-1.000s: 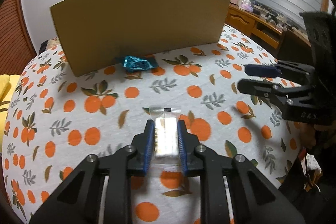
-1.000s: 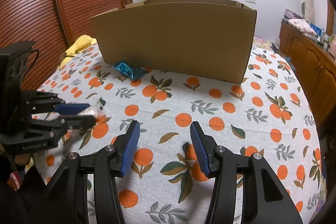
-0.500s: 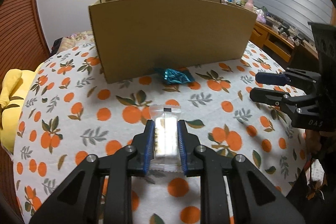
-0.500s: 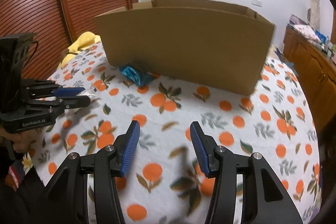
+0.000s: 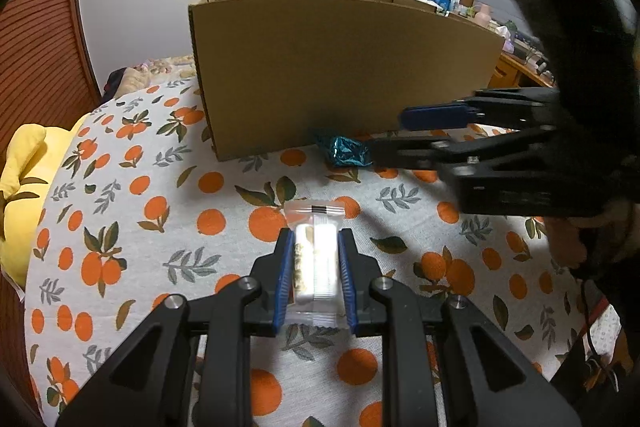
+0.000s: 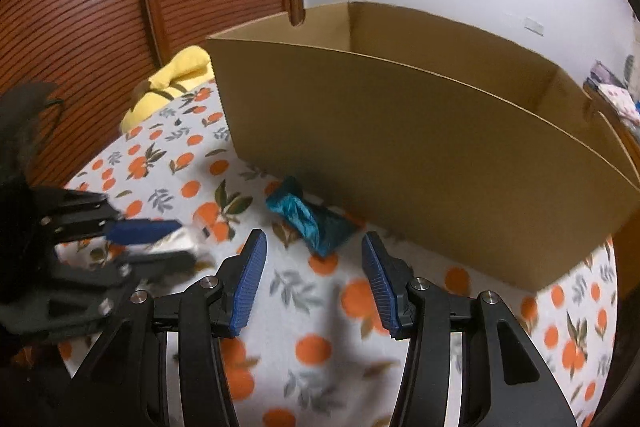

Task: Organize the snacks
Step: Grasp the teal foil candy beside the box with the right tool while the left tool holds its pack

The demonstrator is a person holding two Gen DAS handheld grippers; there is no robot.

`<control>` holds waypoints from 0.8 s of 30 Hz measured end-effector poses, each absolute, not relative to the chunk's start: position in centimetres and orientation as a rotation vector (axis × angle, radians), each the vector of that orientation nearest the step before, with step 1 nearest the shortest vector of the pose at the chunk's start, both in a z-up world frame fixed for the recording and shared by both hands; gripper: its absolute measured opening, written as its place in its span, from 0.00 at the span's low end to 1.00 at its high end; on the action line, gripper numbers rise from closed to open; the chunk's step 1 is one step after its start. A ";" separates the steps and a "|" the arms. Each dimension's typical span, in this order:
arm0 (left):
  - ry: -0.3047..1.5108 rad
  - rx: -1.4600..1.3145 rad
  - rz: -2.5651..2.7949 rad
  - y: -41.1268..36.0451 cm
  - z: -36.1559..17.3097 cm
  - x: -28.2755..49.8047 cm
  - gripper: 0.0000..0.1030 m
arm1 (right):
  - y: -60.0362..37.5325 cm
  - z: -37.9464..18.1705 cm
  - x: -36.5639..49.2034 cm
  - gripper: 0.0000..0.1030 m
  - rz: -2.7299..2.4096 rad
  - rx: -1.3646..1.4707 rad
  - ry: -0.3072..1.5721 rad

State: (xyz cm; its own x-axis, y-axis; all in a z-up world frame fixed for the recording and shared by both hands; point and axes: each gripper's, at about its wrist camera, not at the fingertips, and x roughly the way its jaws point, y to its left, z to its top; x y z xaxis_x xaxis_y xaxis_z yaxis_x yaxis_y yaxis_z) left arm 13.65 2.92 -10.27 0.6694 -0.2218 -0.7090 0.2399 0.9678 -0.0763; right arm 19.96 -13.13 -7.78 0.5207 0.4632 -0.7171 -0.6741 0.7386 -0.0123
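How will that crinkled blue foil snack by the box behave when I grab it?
The blue foil snack looks small and crumpled, so probably light and crushable. Its shiny wrapper may slip between the right hand-held gripper pads. Lying flat, it seems unlikely to roll.

Clear-wrapped white snack bar (image 5: 315, 263) clamped lengthwise, crumpled teal packet (image 6: 310, 221) lying beside cardboard box (image 6: 420, 163)

The left gripper (image 5: 313, 273) has its fingers clamped together, while the right gripper (image 6: 313, 281) angles downward, fingers parted.
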 end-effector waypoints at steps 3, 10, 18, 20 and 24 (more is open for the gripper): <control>0.789 0.023 -0.257 3.3 -10.0 13.5 0.19 | -11.8 -8.2 21.0 0.49 0.706 -0.338 0.783; 0.777 0.023 -0.249 4.0 -9.5 12.9 0.19 | -10.2 -8.8 22.4 0.49 0.713 -0.378 0.804; 0.777 0.012 -0.244 4.7 -9.6 12.7 0.19 | -9.3 -10.1 22.9 0.47 0.712 -0.432 0.838; 0.778 0.012 -0.243 4.7 -9.7 12.7 0.19 | -9.3 -10.2 22.8 0.45 0.718 -0.438 0.835; 0.782 0.011 -0.241 4.9 -9.8 12.9 0.19 | -9.4 -10.1 22.5 0.29 0.740 -0.432 0.837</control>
State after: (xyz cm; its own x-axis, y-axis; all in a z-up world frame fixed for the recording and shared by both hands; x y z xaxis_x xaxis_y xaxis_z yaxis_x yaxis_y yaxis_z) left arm 12.89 4.87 -9.78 0.6838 -0.2111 -0.6985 0.2191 0.9725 -0.0795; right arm 22.48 -9.39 -10.14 0.4468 0.4153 -0.7924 -0.7356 0.6746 -0.0612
